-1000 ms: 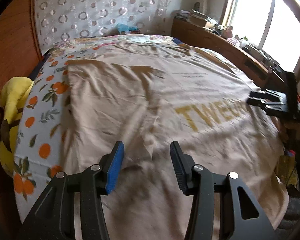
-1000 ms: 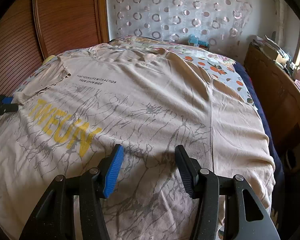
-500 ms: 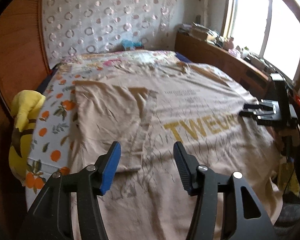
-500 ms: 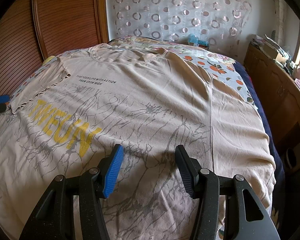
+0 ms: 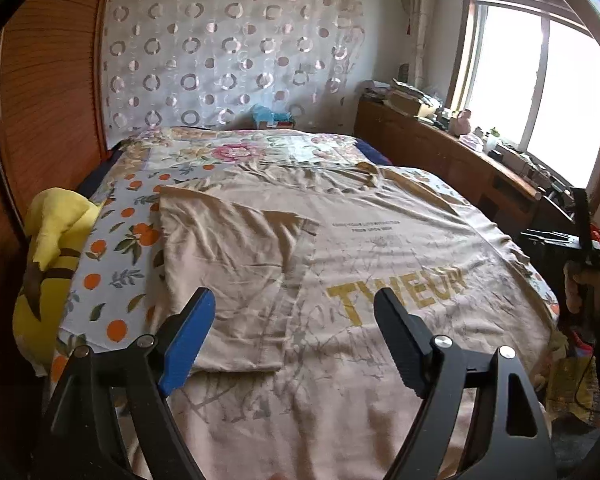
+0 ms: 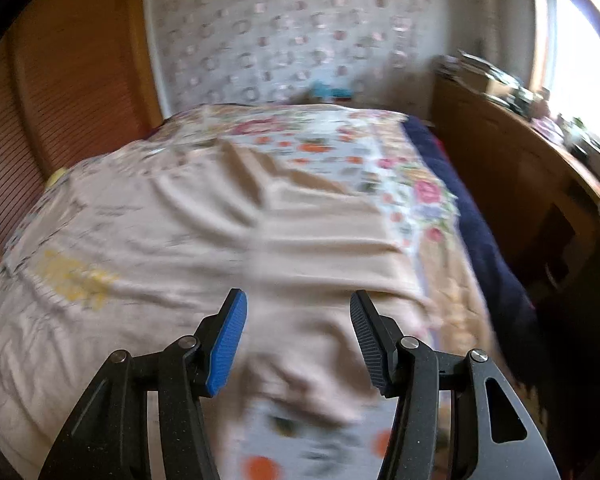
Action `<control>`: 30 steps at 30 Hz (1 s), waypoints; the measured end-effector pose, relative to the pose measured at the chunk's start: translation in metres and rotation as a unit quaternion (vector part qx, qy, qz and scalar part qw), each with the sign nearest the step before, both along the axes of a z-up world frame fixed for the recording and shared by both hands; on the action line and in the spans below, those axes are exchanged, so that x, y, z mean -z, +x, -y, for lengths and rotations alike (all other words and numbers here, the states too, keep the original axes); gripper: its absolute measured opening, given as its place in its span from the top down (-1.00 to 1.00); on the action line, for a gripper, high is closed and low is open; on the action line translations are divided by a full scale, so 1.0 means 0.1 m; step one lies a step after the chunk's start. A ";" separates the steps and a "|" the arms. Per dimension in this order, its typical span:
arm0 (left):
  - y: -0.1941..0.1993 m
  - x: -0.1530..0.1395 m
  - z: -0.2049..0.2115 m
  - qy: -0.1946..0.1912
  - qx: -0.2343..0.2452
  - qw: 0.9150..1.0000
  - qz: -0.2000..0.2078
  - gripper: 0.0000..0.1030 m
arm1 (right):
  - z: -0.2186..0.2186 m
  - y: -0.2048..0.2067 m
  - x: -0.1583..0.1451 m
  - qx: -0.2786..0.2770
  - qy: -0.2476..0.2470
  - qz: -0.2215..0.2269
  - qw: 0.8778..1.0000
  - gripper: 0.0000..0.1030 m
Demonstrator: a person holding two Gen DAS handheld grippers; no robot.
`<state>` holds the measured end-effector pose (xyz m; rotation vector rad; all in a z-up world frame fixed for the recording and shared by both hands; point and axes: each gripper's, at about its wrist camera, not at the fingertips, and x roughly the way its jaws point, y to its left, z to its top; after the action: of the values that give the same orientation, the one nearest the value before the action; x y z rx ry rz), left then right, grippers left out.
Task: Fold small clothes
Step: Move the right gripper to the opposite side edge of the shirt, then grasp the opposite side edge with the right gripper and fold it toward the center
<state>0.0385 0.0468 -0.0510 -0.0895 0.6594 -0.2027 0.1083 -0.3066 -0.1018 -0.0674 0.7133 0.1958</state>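
Left claw [image 5: 292,336] just opened wide off the folded-in sleeve, right claw [image 6: 296,340] empty, swinging toward the far edge of my beige printed cotton T-shirt [image 5: 380,248] on the bed; a rushed grab could drag the fold loose.

Left gripper [image 5: 294,312], jaws just opened and empty, hovers over beige T-shirt [image 5: 380,248]; yellow plush [image 5: 48,264] at nine o'clock.

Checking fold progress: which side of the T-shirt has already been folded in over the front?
The side nearest the yellow plush toy: that folded sleeve panel lies over the T-shirt front, its plain reverse showing. The side toward the window still lies flat.
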 end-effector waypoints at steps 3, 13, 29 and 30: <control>0.00 0.01 0.06 -0.002 0.009 1.000 0.000 -0.62 | 0.32 0.07 0.03 0.031 -0.001 -0.008 0.999 -0.08; -0.01 0.03 0.19 0.005 0.020 1.000 -0.002 -0.62 | 0.72 0.43 0.31 0.054 0.051 -0.071 0.995 -0.08; 0.00 0.14 0.17 0.003 0.013 1.000 -0.017 -0.62 | 0.68 0.61 0.31 0.015 0.020 -0.063 0.998 0.90; 0.00 0.14 0.17 0.003 0.013 1.000 -0.016 -0.62 | 0.64 0.61 0.31 0.014 0.003 -0.060 0.998 0.92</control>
<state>0.0386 0.0299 -0.0648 -0.0786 0.6940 -0.2257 0.1689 -0.3705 -0.1325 -0.0390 0.8330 0.1761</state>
